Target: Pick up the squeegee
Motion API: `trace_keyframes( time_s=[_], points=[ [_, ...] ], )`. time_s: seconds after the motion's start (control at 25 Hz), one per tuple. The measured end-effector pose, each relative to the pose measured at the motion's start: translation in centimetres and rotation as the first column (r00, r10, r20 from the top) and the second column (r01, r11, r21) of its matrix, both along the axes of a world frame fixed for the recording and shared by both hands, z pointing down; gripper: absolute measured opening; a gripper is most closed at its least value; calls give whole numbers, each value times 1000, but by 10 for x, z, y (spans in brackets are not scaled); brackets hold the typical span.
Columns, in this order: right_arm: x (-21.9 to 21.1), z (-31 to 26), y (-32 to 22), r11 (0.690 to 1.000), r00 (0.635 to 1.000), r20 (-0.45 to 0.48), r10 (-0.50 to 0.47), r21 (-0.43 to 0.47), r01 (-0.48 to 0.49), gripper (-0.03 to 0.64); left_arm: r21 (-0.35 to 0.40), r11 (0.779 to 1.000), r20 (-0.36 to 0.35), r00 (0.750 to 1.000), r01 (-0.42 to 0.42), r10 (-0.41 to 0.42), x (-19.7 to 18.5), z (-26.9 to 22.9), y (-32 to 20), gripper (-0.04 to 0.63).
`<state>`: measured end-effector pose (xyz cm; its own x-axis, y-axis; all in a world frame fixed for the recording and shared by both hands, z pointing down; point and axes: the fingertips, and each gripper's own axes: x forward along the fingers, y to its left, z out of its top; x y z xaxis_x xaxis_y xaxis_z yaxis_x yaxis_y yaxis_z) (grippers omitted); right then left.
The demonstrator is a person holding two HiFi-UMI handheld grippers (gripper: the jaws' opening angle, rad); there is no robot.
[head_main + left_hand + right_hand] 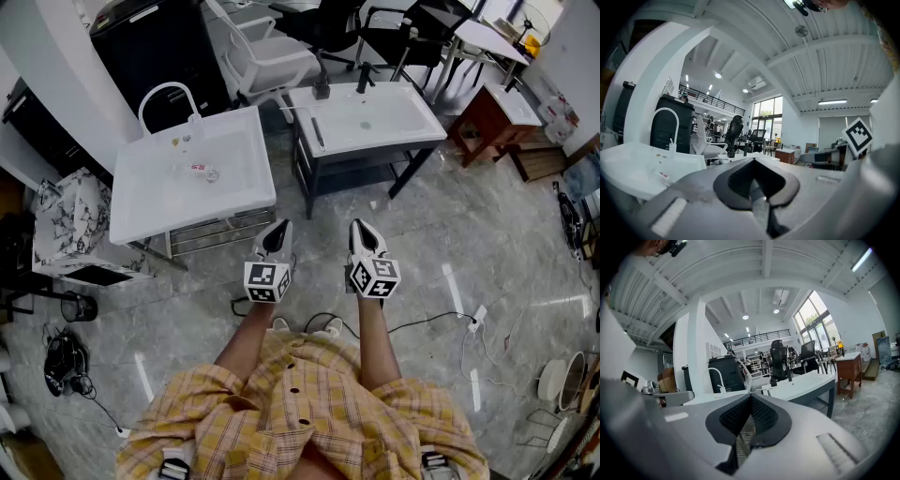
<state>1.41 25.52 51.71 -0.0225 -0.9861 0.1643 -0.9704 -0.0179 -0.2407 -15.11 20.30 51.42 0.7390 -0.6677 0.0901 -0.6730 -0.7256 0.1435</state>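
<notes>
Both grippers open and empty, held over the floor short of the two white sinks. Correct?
No. The left gripper and the right gripper are shut, not open: each gripper view shows jaws closed tip to tip, nothing between. The rest holds: both empty, over the floor, short of the white sink with the arched tap and the white sink on the dark frame.

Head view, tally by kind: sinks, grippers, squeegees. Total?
sinks: 2, left sink and right sink
grippers: 2, left gripper and right gripper
squeegee: 1, lying on the right sink
Total: 5
</notes>
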Motion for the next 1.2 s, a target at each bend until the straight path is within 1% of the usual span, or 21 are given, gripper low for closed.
trace_keyframes(
  time_s=[0.12,0.36,0.6,0.72,0.84,0.96,1.08,1.2],
  points=[
    [-12,-1,-1,1000,1000,-6,-2,-1,2,-2,-2,1000,-10,1000,-6,6,-9,0,0,-2],
    [-38,-6,11,999,1000,-8,-1,34,1,-2,2,1000,-29,999,-27,27,-24,-1,1,-2],
    [-38,-11,14,998,1000,3,27,58,-28,0,13,998,-31,998,-60,61,-18,-2,2,-2],
    [-37,-13,6,997,1000,-13,23,71,-22,0,23,997,-26,997,-73,73,-14,-5,-1,-1],
    [-31,-9,-9,997,1000,-10,6,77,-5,0,36,997,-15,997,-75,75,-5,-4,-11,-2],
    [-21,-3,-35,997,1000,0,-16,69,16,0,38,996,11,997,-82,82,7,-2,-28,-2],
    [-13,4,-67,998,1000,22,-5,55,4,0,17,996,34,996,-88,88,14,1,-52,-2],
    [-10,9,-103,998,999,31,-37,48,35,0,-2,998,41,997,-68,68,21,4,-84,-2]
  ],
)
